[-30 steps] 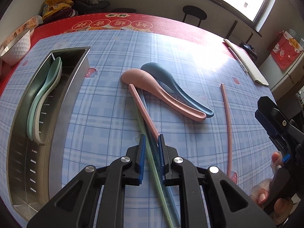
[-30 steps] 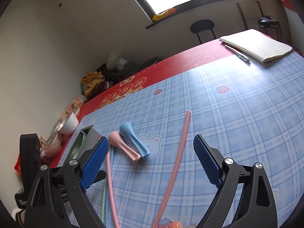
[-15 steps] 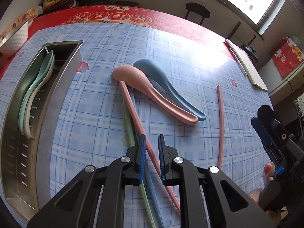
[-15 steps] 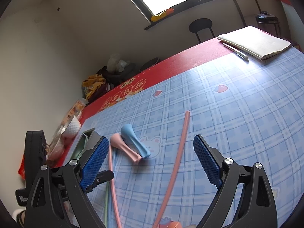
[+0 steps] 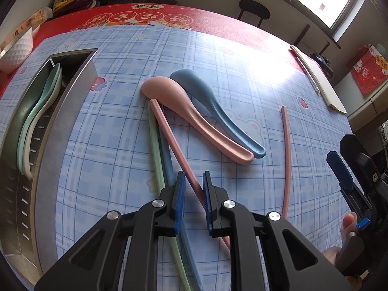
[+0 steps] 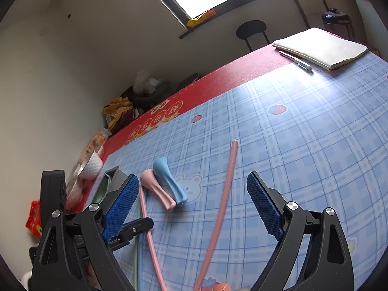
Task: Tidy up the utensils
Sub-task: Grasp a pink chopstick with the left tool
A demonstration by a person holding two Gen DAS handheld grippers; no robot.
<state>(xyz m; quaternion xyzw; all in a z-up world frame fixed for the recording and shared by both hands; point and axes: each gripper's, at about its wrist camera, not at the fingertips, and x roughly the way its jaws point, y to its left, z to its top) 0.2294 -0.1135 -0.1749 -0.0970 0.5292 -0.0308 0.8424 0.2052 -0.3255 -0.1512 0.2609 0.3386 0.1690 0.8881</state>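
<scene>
Sunlit from a window, a table under a blue checked cloth [image 5: 121,145] with a red border fills both views; a notebook [image 6: 322,46] and pen lie at its far corner, and a white bowl [image 5: 17,48] sits at the left edge. Along the left side lies a long steel utensil box [image 5: 48,133], open on top, with a green spoon [image 5: 38,111] and a white one already nested inside.

Out on the cloth, a pink spoon [image 5: 194,118] and a blue spoon [image 5: 218,111] lie side by side, touching, bowls pointing away from the wrist camera. Just beside them is a loose bundle of chopsticks: a green chopstick [image 5: 155,150], a blue chopstick [image 5: 167,160] and a pink chopstick [image 5: 174,140] that crosses over the others. A second pink chopstick [image 5: 287,155] lies apart to the right.

The left gripper [image 5: 194,189] points steeply down at the bundle, its jaws nearly closed, with the crossing pink chopstick running through the narrow gap; whether the pads actually pinch it I cannot tell. The right gripper [image 6: 194,203] hovers with its jaws spread wide and nothing in them, the lone pink chopstick on the cloth below the gap.

The step in hand looks like picking the pink chopstick out of the bundle. Next it would need a firm pinch on that stick alone, a clean lift off the green and blue ones, then a carry left to lay it lengthwise in the box beside the spoons.
</scene>
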